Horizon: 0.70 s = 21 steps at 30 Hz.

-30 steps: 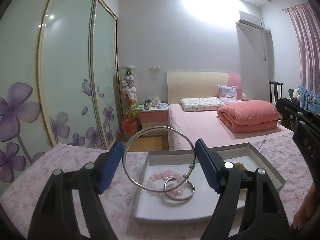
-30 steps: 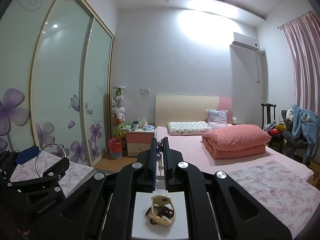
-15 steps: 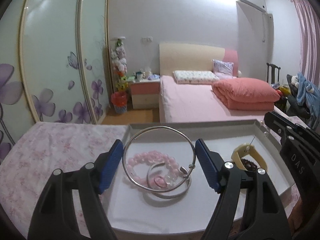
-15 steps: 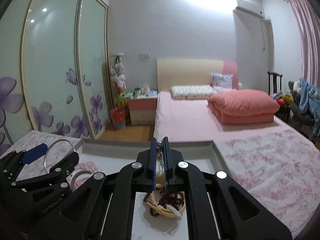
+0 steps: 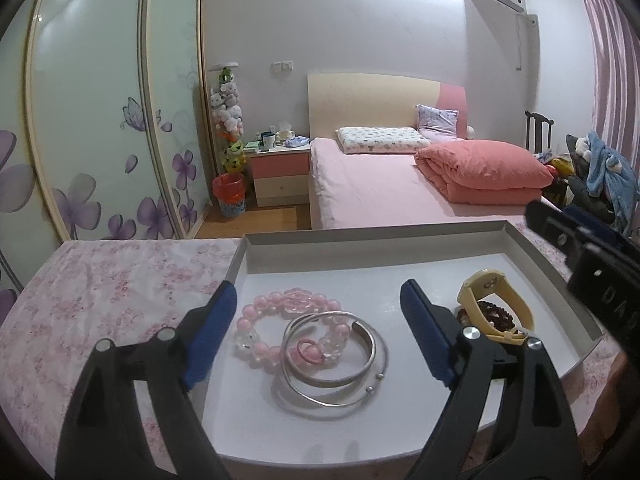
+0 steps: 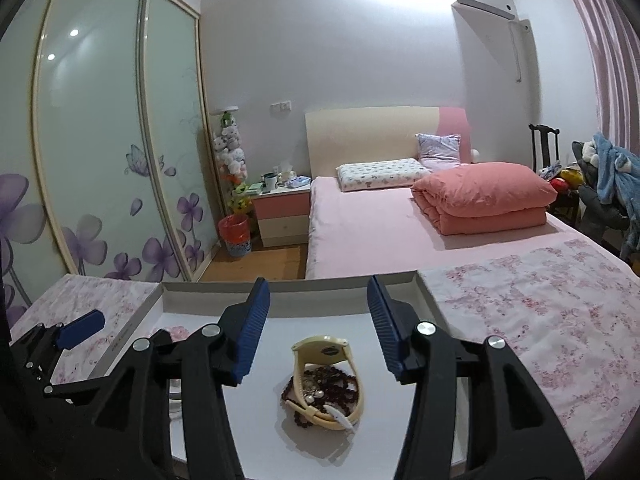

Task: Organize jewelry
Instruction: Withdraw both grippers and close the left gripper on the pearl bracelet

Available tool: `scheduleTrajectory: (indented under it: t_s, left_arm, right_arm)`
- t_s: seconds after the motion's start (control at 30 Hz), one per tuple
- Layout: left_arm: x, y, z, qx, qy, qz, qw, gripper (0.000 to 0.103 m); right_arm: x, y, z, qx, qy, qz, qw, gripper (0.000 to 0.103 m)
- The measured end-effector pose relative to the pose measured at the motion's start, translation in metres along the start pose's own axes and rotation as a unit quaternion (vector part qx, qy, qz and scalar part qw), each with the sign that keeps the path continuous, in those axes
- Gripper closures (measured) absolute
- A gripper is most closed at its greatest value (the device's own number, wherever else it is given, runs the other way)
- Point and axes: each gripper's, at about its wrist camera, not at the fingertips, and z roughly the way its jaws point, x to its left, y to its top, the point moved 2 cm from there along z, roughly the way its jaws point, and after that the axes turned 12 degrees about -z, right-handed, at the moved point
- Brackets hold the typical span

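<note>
A shallow white tray (image 5: 440,240) sits on a pink floral cloth. In it lie a pink bead bracelet (image 5: 280,320), two silver bangles (image 5: 340,360) stacked over it, a small pink ring (image 5: 310,350), a cream watch (image 5: 496,304) and dark beads (image 5: 494,314). My left gripper (image 5: 318,320) is open and empty above the bangles. My right gripper (image 6: 318,324) is open and empty above the cream watch (image 6: 324,376) and dark beads (image 6: 336,390). The tray's far wall shows in the right wrist view (image 6: 312,296).
The floral cloth (image 6: 540,320) covers the table to the right and left (image 5: 100,300) of the tray. Behind are a pink bed (image 5: 380,192), a bedside cabinet (image 5: 280,172) and sliding wardrobe doors (image 5: 100,120).
The left gripper lowered over the tray, opened and let go of the thin silver bangle, which now lies on the other bangle. The right gripper opened and released a small jewelry piece over the watch.
</note>
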Motion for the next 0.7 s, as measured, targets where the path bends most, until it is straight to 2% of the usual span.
scheduleTrajectory:
  t_s: [0.27,0.4,0.53,0.7]
  left_arm:
    - [0.014,0.001,-0.032,-0.001,-0.009,-0.007,0.9999,0.021]
    - [0.018,-0.016,-0.059,0.020,-0.042,0.007,0.9989,0.023]
    - [0.014,-0.044,-0.076,0.062,-0.078,0.031,0.9945,0.035]
    - [0.002,-0.082,-0.079,0.132,-0.119,0.063,0.9821,0.051]
  right_arm:
    - [-0.014,0.005,-0.023,-0.009,-0.010,0.001,1.000,0.052]
    - [-0.011,-0.002,-0.042,-0.005,-0.009,-0.020,1.000,0.052]
    - [-0.012,-0.014,-0.058,0.003,-0.008,-0.030,1.000,0.052]
    - [-0.012,-0.031,-0.071,0.022,-0.003,-0.028,0.999,0.052]
